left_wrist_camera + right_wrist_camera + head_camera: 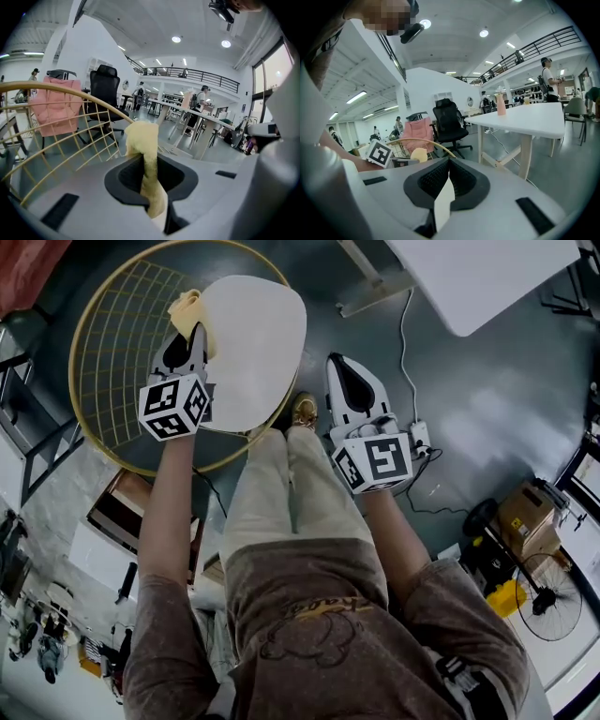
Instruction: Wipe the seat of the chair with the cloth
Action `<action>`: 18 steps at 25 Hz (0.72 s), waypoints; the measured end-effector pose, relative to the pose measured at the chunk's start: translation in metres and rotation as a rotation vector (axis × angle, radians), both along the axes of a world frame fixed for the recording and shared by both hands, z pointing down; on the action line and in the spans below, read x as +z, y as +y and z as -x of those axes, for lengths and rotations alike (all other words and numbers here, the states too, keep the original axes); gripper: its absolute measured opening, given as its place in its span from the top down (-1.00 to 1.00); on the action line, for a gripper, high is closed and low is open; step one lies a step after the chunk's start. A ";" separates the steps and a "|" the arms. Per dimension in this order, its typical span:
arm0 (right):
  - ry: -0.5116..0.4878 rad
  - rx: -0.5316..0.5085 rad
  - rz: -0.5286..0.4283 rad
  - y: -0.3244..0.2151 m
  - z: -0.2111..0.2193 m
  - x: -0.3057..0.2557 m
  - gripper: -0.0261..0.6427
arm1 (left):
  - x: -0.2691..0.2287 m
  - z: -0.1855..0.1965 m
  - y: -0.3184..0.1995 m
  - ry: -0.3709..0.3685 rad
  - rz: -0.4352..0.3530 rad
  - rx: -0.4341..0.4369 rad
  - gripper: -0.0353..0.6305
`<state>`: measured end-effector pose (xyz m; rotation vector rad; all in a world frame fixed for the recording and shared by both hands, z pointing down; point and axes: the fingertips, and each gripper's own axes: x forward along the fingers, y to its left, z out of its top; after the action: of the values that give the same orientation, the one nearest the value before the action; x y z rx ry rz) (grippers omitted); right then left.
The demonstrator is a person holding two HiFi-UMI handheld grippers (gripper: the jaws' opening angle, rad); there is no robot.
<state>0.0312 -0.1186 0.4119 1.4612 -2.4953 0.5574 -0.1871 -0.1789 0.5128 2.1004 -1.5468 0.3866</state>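
Head view | left tool [195,334] pinches crumpled pale-yellow cloth [187,307] at white seat [258,343] edge | right tool [337,367] closed, empty

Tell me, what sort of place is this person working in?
Probably a big open-plan office or lab hall: long white tables, a black office chair, and a railed mezzanine overhead, under ceiling lights.

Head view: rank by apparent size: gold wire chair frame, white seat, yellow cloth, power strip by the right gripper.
1. gold wire frame, largest
2. white seat
3. yellow cloth, only partly visible
4. power strip, smallest; it sits farther from the camera than the cloth, so their true sizes stay unsure
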 end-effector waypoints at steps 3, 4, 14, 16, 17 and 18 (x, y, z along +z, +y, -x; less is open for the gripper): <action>-0.006 0.008 0.009 0.003 0.004 0.011 0.84 | 0.026 0.004 -0.008 -0.032 0.028 0.010 0.71; -0.006 0.012 0.011 0.000 0.003 0.011 0.84 | 0.032 0.002 -0.015 -0.042 0.038 0.015 0.71; -0.001 0.023 0.014 -0.005 0.000 0.023 0.84 | 0.096 0.020 -0.056 -0.109 0.152 -0.006 0.71; -0.003 0.027 0.017 -0.006 -0.003 0.027 0.84 | 0.107 0.023 -0.062 -0.132 0.178 -0.013 0.71; -0.005 0.029 0.020 -0.006 -0.002 0.028 0.84 | 0.112 0.026 -0.064 -0.142 0.189 -0.017 0.71; -0.007 0.030 0.024 -0.004 0.001 0.029 0.84 | 0.115 0.031 -0.065 -0.150 0.197 -0.018 0.71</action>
<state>0.0307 -0.1229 0.4412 1.4927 -2.4671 0.5959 -0.2179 -0.2440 0.6275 1.9420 -1.5401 0.6753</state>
